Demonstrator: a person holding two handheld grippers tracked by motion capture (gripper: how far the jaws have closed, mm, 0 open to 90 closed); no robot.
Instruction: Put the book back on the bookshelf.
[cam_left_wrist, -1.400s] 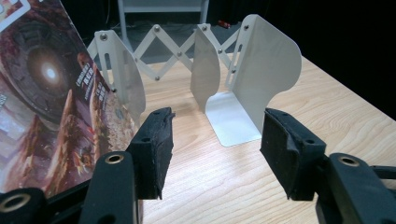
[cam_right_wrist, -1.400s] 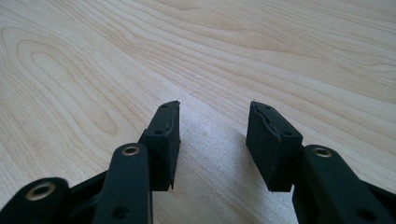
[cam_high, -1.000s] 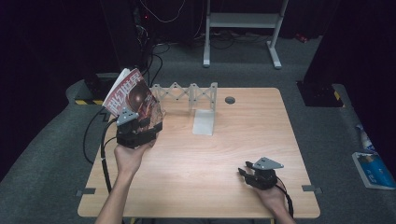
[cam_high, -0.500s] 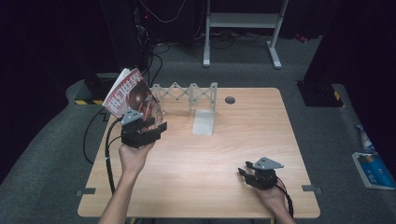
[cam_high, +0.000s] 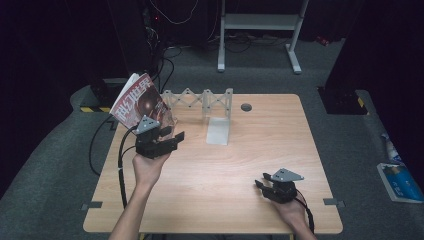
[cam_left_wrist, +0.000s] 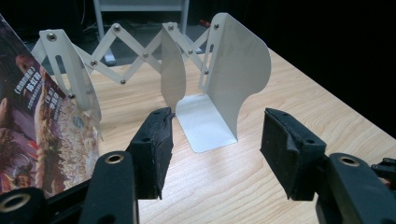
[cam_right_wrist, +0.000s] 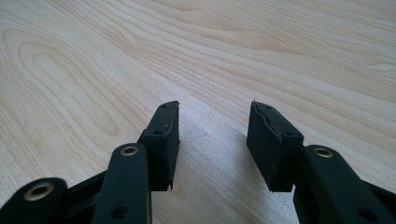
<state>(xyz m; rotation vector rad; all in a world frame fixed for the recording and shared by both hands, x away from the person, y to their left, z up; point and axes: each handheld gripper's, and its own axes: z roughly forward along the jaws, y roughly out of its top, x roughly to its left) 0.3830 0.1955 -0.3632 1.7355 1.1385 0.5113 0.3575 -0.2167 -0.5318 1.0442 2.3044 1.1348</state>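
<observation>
Left gripper (cam_left_wrist: 215, 149) jaws apart, nothing between; magazine (cam_left_wrist: 42, 135) just left of them, leaning on expanding book rack (cam_left_wrist: 224, 79), apparently untouched. Right gripper (cam_right_wrist: 212, 140) released, empty, over table (cam_right_wrist: 280, 56).

On the table (cam_high: 240, 170), a magazine (cam_high: 139, 100) leans at the left end of an expanding book rack (cam_high: 200, 100) along the far edge. The left gripper (cam_high: 167, 139) hovers just before the magazine; the right gripper (cam_high: 264, 181) rests well apart, near the front right corner.
</observation>
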